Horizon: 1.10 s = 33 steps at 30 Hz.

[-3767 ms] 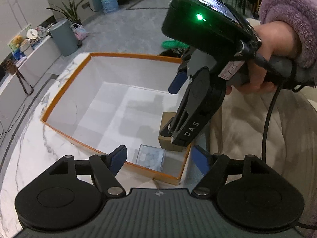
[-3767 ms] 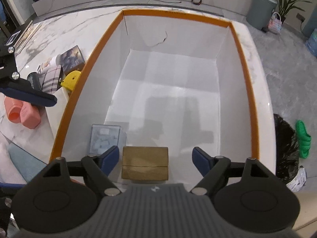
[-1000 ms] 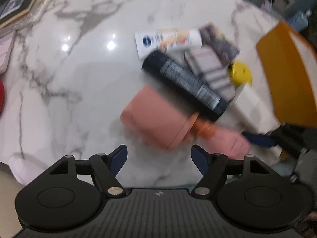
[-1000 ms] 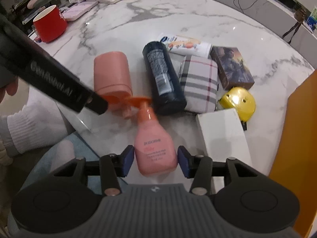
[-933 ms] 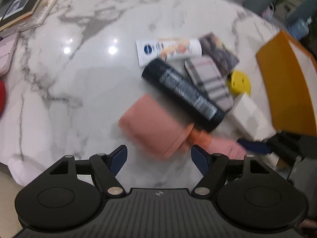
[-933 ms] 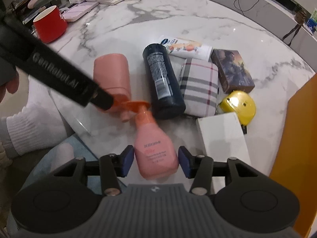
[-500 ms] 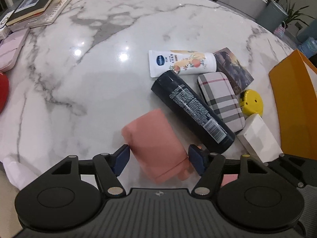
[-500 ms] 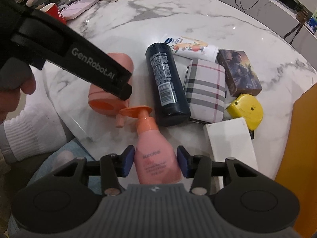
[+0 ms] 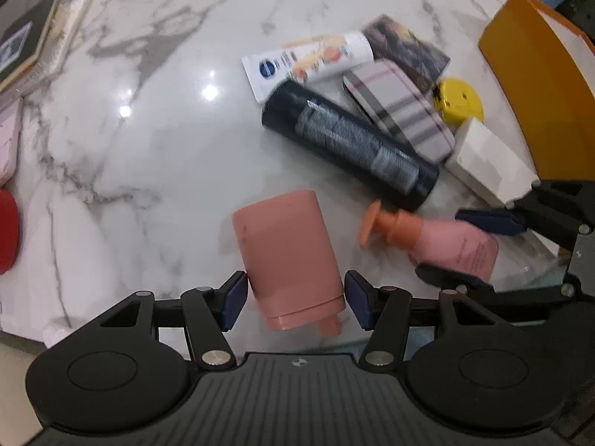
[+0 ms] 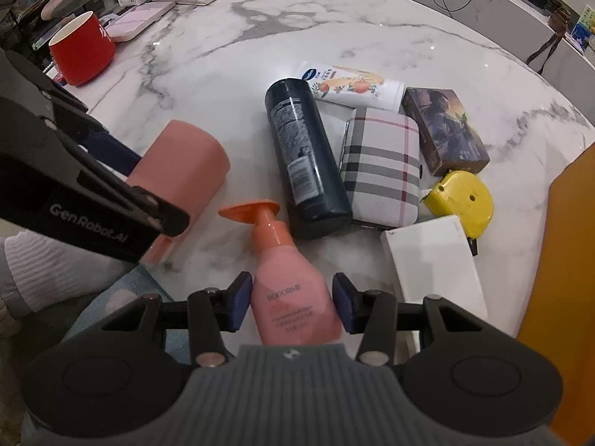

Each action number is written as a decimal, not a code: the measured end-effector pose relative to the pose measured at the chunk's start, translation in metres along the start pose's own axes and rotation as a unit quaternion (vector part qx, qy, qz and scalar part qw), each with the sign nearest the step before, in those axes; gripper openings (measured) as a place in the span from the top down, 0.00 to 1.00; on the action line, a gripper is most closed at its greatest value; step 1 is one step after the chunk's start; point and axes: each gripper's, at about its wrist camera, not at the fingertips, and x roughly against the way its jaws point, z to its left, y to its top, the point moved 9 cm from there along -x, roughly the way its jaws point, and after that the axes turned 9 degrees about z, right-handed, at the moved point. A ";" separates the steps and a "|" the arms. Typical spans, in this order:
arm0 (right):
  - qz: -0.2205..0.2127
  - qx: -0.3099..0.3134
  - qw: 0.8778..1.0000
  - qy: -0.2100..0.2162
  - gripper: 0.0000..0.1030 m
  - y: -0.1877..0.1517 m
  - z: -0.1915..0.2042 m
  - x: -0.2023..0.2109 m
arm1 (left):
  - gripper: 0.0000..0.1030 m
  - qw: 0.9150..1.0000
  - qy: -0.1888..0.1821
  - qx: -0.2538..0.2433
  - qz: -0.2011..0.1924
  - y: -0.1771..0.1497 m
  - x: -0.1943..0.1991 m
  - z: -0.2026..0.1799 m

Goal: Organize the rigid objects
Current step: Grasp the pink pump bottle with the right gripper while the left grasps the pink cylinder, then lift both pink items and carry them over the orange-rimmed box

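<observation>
Left wrist view: my left gripper [image 9: 295, 300] straddles the salmon-pink plastic cylinder [image 9: 288, 256], long axis pointing away; pads near, contact unclear. Right gripper [image 10: 292, 303] brackets the pink pump bottle [image 10: 286, 278], grip unclear too.

Both wrist cameras look steeply down from the near edge of the white marble table [image 9: 156, 156], close above it. Shared ground: lying salmon cylinder bottle [image 9: 288, 256] [image 10: 178, 160], pink pump bottle [image 9: 442, 241] [image 10: 290, 290], black bottle [image 9: 349, 141] [image 10: 305, 160].
</observation>
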 end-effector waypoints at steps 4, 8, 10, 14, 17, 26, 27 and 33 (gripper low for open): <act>-0.004 0.012 1.000 -0.001 0.52 0.004 0.002 0.000 | 0.28 0.999 0.018 0.006 -0.040 0.005 0.000 0.003; 0.002 0.025 1.000 -0.008 0.47 0.004 0.003 -0.004 | 0.28 0.998 0.014 0.031 -0.061 0.009 -0.005 0.009; 0.006 0.026 1.000 -0.010 0.44 0.004 0.002 -0.005 | 0.28 0.996 0.017 0.039 -0.078 0.011 -0.008 0.011; 0.008 0.026 1.000 -0.014 0.44 0.003 -0.001 -0.008 | 0.27 0.995 0.015 0.050 -0.087 0.013 -0.014 0.015; 0.008 0.020 1.000 -0.008 0.45 0.001 -0.002 -0.011 | 0.28 0.995 0.012 0.053 -0.085 0.012 -0.018 0.015; 0.006 0.019 1.000 -0.007 0.44 0.002 -0.003 -0.018 | 0.40 0.995 0.009 0.051 -0.089 0.011 -0.020 0.013; 0.004 0.024 1.000 -0.012 0.45 0.002 -0.002 -0.018 | 0.40 0.995 0.007 0.050 -0.090 0.011 -0.020 0.013; 0.002 0.036 0.999 -0.012 0.54 -0.001 0.000 -0.016 | 0.40 0.995 0.012 0.047 -0.090 0.008 -0.019 0.014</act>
